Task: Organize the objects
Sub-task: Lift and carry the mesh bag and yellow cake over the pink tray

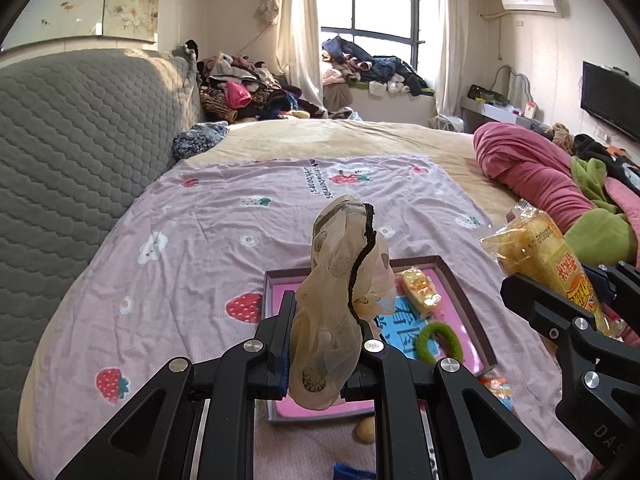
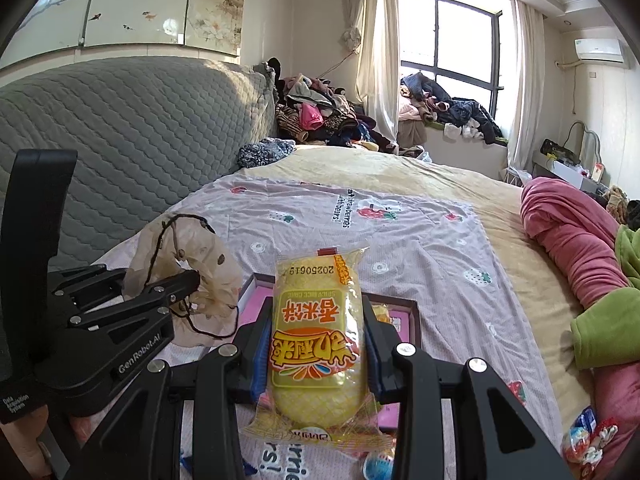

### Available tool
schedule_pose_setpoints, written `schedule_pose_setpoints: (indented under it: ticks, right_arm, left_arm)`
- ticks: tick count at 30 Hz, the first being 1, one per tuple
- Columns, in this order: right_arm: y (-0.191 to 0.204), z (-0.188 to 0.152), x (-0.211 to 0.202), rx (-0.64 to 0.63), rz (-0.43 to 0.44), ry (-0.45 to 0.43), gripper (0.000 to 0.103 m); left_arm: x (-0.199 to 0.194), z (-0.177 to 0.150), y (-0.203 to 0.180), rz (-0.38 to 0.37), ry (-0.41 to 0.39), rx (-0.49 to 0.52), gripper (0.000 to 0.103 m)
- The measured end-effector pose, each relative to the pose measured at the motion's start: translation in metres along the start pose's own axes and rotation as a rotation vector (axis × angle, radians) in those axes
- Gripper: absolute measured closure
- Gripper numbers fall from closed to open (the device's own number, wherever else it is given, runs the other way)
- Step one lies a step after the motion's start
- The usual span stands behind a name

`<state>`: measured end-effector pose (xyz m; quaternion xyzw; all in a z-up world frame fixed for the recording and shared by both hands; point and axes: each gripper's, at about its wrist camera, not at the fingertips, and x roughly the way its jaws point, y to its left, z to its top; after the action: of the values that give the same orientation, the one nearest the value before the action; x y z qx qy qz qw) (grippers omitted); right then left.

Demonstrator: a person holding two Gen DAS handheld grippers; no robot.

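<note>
The sorting looks partly done. A shallow tray (image 1: pixel 464 280) with a pink floor lies on the strawberry-print sheet (image 1: pixel 192 240) of the bed, and it already holds a small yellow snack packet (image 1: pixel 420 292) and a green hair ring (image 1: pixel 438 342).

The left tool (image 1: pixel 326 344) is pressed together on a sheer beige scrunchie (image 1: pixel 344 280) with dark dots and a black edge, held above the near part of the tray. The right tool (image 2: pixel 318 352) pinches a yellow rice-cracker packet (image 2: pixel 316 340) by its sides, also lifted clear of the sheet, just in front of the tray.

Both held items probably go into the tray next. Still loose on the sheet are a few small wrapped sweets (image 2: pixel 588 438) near the right edge and a small round tan thing (image 1: pixel 366 428) just before the tray.
</note>
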<state>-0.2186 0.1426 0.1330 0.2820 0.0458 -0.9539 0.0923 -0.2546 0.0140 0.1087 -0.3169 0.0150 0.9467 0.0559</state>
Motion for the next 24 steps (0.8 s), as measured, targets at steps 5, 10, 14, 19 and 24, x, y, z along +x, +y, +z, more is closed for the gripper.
schedule_pose_setpoints:
  ticks: [5, 10, 14, 19, 24]
  right_arm:
    - [-0.001, 0.001, 0.025, -0.002, 0.012, 0.001, 0.065]
    - [-0.006, -0.005, 0.055, -0.001, 0.013, 0.021, 0.065]
    - [-0.01, -0.013, 0.081, 0.009, 0.017, 0.042, 0.065]
    - [-0.011, -0.022, 0.113, 0.014, 0.028, 0.072, 0.065]
    - [-0.009, -0.028, 0.142, 0.016, 0.024, 0.094, 0.065]
  left_arm:
    - [0.036, -0.008, 0.002, -0.008, 0.023, -0.019, 0.086]
    - [0.072, -0.018, 0.004, -0.01, 0.049, -0.029, 0.086]
    - [0.097, -0.024, 0.008, -0.016, 0.071, -0.04, 0.086]
    - [0.123, -0.035, 0.015, 0.007, 0.104, -0.042, 0.086]
    - [0.142, -0.046, 0.02, 0.004, 0.135, -0.048, 0.086]
